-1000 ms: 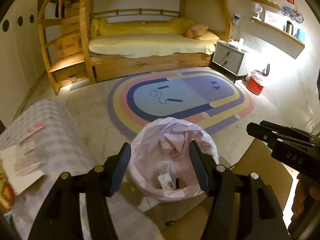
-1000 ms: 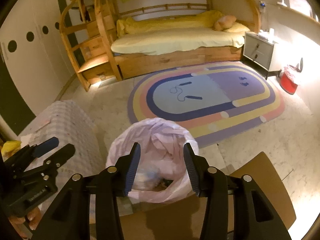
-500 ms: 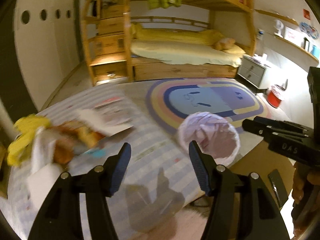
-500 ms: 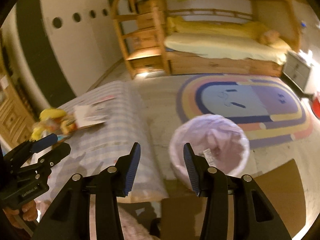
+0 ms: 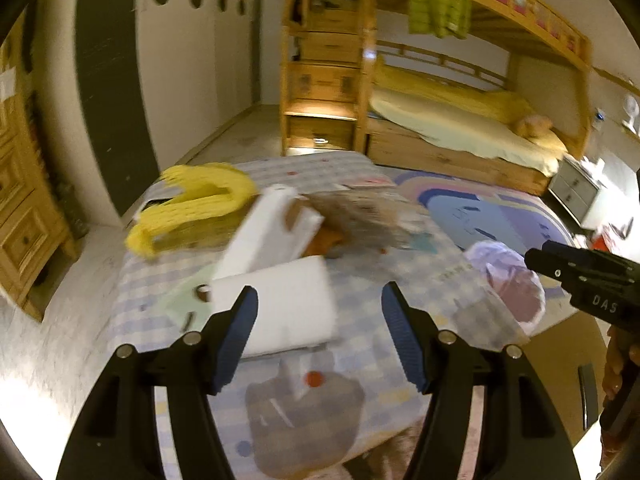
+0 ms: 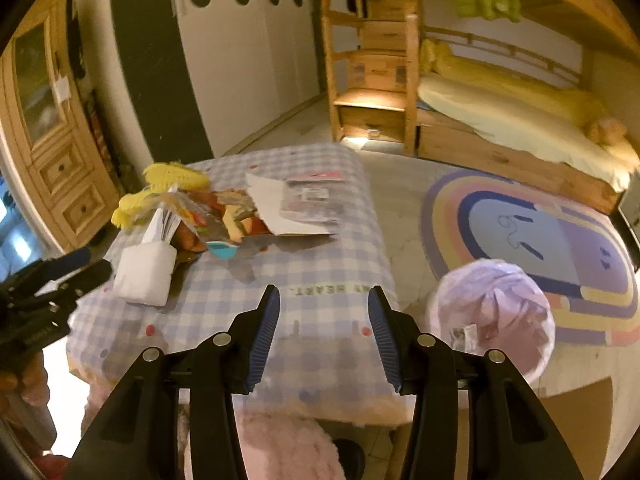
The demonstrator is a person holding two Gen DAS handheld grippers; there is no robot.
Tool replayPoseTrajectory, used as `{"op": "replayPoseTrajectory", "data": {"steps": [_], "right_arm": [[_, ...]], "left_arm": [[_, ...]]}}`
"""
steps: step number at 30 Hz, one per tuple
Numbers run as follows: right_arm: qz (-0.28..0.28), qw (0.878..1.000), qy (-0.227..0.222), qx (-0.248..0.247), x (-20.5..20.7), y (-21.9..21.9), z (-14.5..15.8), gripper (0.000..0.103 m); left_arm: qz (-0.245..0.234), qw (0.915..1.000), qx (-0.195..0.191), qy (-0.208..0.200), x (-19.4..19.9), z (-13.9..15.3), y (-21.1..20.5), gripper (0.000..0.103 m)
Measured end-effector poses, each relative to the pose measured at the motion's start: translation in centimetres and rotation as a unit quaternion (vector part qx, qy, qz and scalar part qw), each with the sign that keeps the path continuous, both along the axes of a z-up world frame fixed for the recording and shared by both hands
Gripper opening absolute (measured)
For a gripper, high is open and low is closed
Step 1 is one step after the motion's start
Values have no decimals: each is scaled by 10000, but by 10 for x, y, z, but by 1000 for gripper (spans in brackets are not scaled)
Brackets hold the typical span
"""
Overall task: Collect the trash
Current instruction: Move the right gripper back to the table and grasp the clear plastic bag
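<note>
A reach toward the next piece of trash is judged to be the step in hand, nothing being carried by either tool. At the left of the checked table (image 6: 320, 264) a yellow fringed item (image 6: 168, 178) is seen, and just beside it a heap of trash: a white foam block (image 6: 144, 274), crumpled snack wrappers (image 6: 224, 216), a small blue cup (image 6: 222, 249) and a flat white card with printed packets (image 6: 292, 206). The left tool (image 5: 316, 320) is held spread, its jaws having just been opening with nothing pressed between them; the white block (image 5: 288, 304) lies beneath it on the table, not between the pads. The right tool (image 6: 322, 330) is likewise spread and empty above the bare near part of the cloth. To the right, on the floor just beside the table, the bin lined with a pale pink bag (image 6: 492, 316) stands open, a scrap with a label already lying in it. For the next move, one tool would probably need to be lowered over a single item, likely the block or a wrapper, closed on it, and carried across to the bag. Much is hard to make out: the left wrist view is smeared, the wrappers cannot be told apart, what lies under the card is hidden, and the depth of the bin's contents cannot be judged.
</note>
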State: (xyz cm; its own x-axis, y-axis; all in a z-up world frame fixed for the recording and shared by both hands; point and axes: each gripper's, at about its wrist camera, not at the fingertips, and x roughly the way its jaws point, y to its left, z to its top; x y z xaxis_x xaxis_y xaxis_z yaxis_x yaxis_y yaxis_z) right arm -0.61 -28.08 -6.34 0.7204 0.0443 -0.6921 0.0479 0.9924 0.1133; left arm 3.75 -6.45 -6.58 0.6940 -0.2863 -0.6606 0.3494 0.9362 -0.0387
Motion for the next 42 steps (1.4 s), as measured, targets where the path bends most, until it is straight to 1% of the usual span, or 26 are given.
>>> {"op": "replayPoseTrajectory", "data": {"steps": [4, 8, 12, 15, 16, 17, 19, 20, 24, 26, 28, 30, 32, 33, 34, 35, 36, 37, 39, 41, 42], "right_arm": [[120, 9999, 53, -8, 27, 4, -5, 51], [87, 9999, 81, 34, 57, -3, -8, 51], [75, 9999, 125, -83, 95, -6, -12, 51], [61, 9996, 264, -105, 126, -11, -23, 52], [67, 9994, 314, -93, 136, -12, -27, 58], [66, 9994, 340, -81, 143, -15, -31, 67], [56, 9989, 463, -28, 162, -18, -41, 74], [66, 9987, 512, 1, 168, -18, -45, 81], [131, 9966, 811, 89, 195, -18, -65, 88], [112, 9954, 947, 46, 204, -17, -73, 88], [102, 9949, 993, 108, 208, -17, -79, 88], [94, 9947, 1002, 205, 209, -18, -80, 88], [195, 9952, 949, 162, 207, -16, -78, 79], [209, 9954, 929, 87, 205, -15, -75, 76], [216, 9959, 882, 52, 203, -14, -72, 67], [224, 9961, 855, 62, 202, -15, -70, 62], [224, 9965, 802, 92, 200, -16, -67, 60], [226, 9968, 756, 106, 199, -15, -64, 56], [228, 9977, 637, 72, 196, -16, -57, 53], [207, 9983, 548, 11, 194, -14, -51, 46], [205, 9985, 509, 6, 193, -14, -48, 45]], "left_arm": [[252, 9997, -25, -4, 11, -2, 23, 63], [474, 9988, 13, -89, 29, 2, 34, 63], [781, 9968, 18, -148, 57, 5, 47, 63], [918, 9957, 20, -129, 79, 4, 54, 63], [962, 9953, 17, -116, 85, 4, 56, 63], [999, 9949, 21, -95, 91, 2, 58, 63], [1031, 9946, 39, -58, 99, 0, 59, 63], [1034, 9946, 51, -41, 102, -2, 59, 63], [1027, 9946, 104, 24, 113, -6, 58, 63], [1015, 9947, 122, 57, 118, -9, 58, 63], [1020, 9947, 135, 70, 117, -11, 58, 63], [1035, 9945, 135, 102, 117, -12, 59, 63], [1048, 9943, 134, 123, 117, -13, 60, 63], [1055, 9942, 137, 127, 116, -14, 61, 63], [1064, 9941, 128, 132, 116, -13, 62, 63], [1069, 9941, 113, 139, 116, -13, 63, 63], [1078, 9940, 92, 144, 115, -13, 64, 63], [1085, 9940, 87, 142, 115, -13, 65, 63], [1097, 9938, 89, 142, 115, -13, 67, 63], [1109, 9937, 95, 135, 114, -13, 68, 63], [1121, 9936, 97, 129, 113, -12, 69, 63]]}}
